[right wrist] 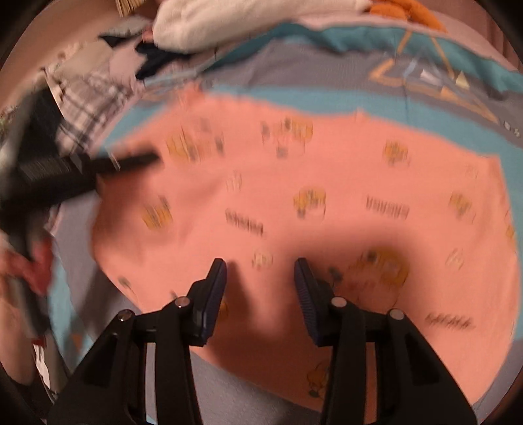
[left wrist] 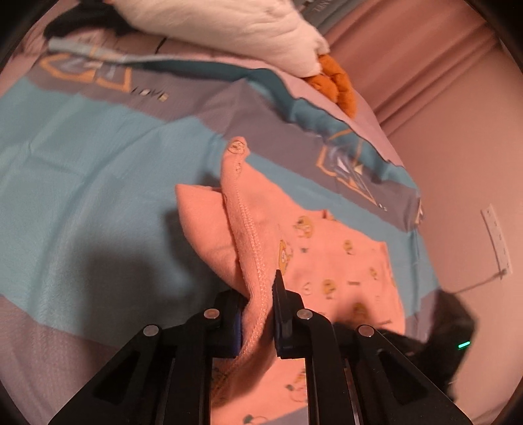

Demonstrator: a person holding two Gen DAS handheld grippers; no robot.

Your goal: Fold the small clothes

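In the left wrist view, the left gripper [left wrist: 258, 314] was clenched on a raised, stitched edge of the pink garment [left wrist: 330, 261], its fingers pressing the fabric from both sides — the rest lay on the blue-and-grey blanket [left wrist: 81, 170]. Only here did a white plush toy [left wrist: 235, 26] show clearly.

In the blurred right wrist view, the right gripper [right wrist: 260, 271] hung released, jaws wide apart over the flat spread garment [right wrist: 294, 183] — the left gripper [right wrist: 98, 170] reached in from the side.

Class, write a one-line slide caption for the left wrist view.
Left tongs pinch a seam of the pink garment, lifting a fold above the blue bedspread.
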